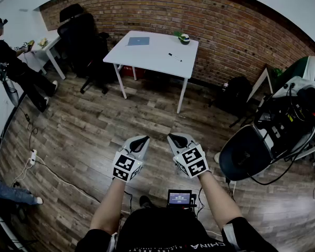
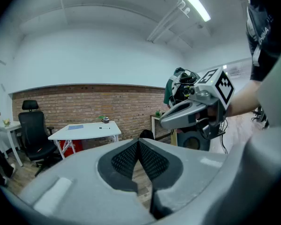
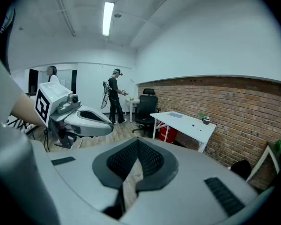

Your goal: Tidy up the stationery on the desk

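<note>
In the head view the left gripper (image 1: 141,139) and the right gripper (image 1: 174,138) were held side by side over the wooden floor, with the white table (image 1: 152,56) well ahead of both sets of jaws; the stationery lay on it, a pen (image 1: 174,57) toward its right side, a blue pad (image 1: 138,41) toward its left and a small pot (image 1: 184,38) at the back; nothing was within reach, so the likeliest trouble was in the approach, where a black chair (image 1: 86,41) stood just left of the table; the pen looked thin and free to roll, and jaws arriving shut would probably knock it off the table rather than take it. In the left gripper view the jaws were closed pad to pad with nothing between them and touched nothing; the table stood far ahead and to their left. In the right gripper view the jaws were likewise closed and empty; the table lay far ahead and to their right.
</note>
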Available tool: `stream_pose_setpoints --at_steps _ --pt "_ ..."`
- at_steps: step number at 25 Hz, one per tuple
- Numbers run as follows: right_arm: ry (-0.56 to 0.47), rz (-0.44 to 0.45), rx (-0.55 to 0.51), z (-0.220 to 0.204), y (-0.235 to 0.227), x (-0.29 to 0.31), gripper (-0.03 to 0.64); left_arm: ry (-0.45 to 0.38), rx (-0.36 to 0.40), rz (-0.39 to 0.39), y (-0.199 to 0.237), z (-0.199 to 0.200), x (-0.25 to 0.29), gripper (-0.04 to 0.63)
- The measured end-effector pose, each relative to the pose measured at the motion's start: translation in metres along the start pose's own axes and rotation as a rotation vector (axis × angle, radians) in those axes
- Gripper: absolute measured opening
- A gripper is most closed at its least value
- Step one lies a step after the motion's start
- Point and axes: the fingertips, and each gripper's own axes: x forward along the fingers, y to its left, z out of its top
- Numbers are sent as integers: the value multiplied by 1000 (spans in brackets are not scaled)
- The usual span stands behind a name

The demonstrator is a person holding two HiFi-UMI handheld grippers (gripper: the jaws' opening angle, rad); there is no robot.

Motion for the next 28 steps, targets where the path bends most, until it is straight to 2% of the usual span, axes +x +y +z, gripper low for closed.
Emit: stream_pose_setpoints --at_steps 15,28 --pt "-9 3 8 4 4 -8 9 5 -6 -2 -5 1 -6 5" --pt "4 -2 14 -8 -14 -16 9 17 -13 -10 -19 -2 11 5"
